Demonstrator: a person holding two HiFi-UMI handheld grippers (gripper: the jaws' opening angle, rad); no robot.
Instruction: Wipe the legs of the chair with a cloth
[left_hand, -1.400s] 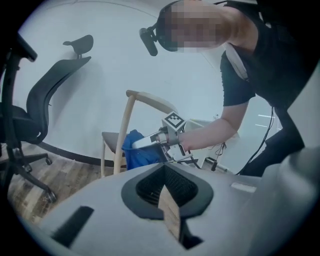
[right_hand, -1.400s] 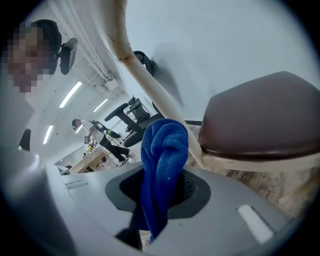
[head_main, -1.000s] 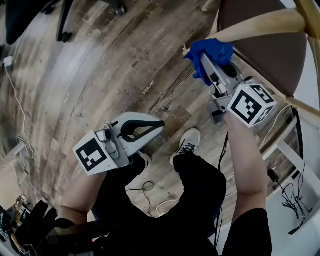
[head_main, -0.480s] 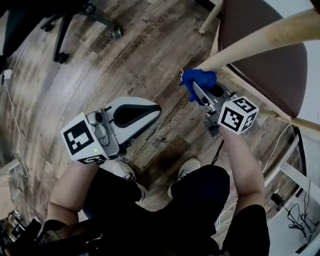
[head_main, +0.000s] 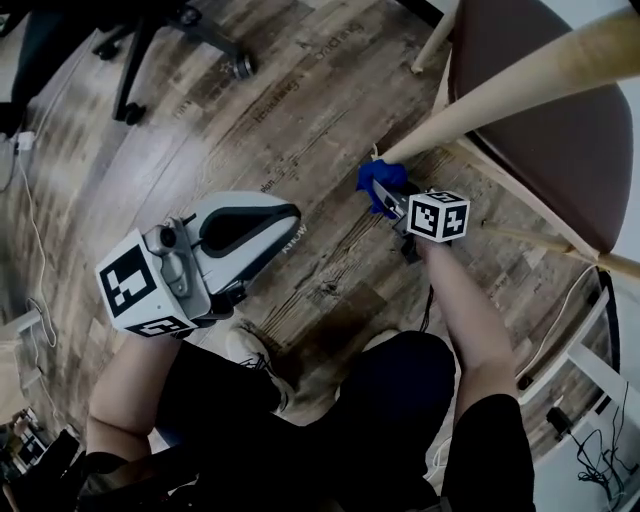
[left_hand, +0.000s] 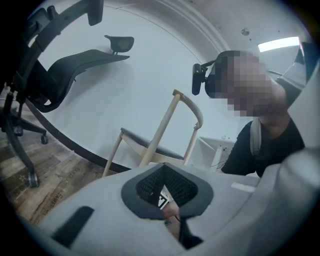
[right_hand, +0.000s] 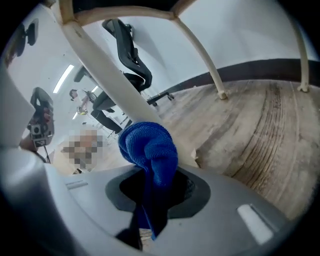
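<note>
The wooden chair (head_main: 560, 110) with a brown seat stands at the upper right of the head view. One pale leg (head_main: 470, 105) slants down to the floor. My right gripper (head_main: 388, 195) is shut on a blue cloth (head_main: 378, 178), which lies against that leg close to its foot. In the right gripper view the bunched cloth (right_hand: 150, 147) touches the slanted leg (right_hand: 107, 80) just above the floorboards. My left gripper (head_main: 288, 215) hangs apart at the left over the wood floor, shut and holding nothing. The left gripper view shows the chair (left_hand: 160, 130) from a distance.
A black office chair base with castors (head_main: 160, 30) stands at the upper left. Cables (head_main: 30, 200) trail along the floor's left side, and more lie by white furniture (head_main: 600, 370) at the lower right. The person's shoe (head_main: 250, 350) is below the left gripper.
My right gripper has slid the blue cloth down the chair leg toward its foot. The left gripper has drifted left and slightly lower in the view, still shut.
</note>
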